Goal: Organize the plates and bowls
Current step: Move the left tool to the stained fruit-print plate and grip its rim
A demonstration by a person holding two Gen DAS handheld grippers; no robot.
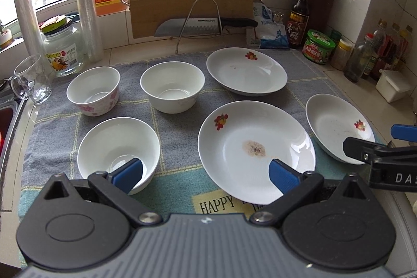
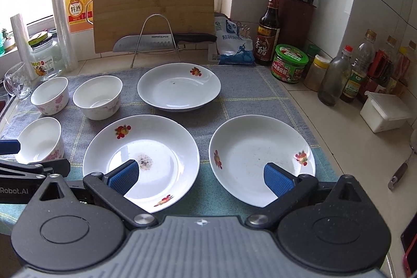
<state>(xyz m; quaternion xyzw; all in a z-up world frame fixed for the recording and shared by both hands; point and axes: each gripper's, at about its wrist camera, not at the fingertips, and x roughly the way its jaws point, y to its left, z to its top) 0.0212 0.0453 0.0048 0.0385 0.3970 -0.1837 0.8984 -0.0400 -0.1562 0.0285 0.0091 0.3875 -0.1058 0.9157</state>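
Both tongs, left and right, are hovering spread wide, grasping nothing. Three plates and three bowls are sitting apart on the bench towel; stacking is likely starting, calling for gripping a rim.

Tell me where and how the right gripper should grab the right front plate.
Grip the right front plate by its near rim, coming in low from the front. It is shallow with a thin raised rim, so one finger would likely go over the rim and one under. The right gripper is open and holds nothing.
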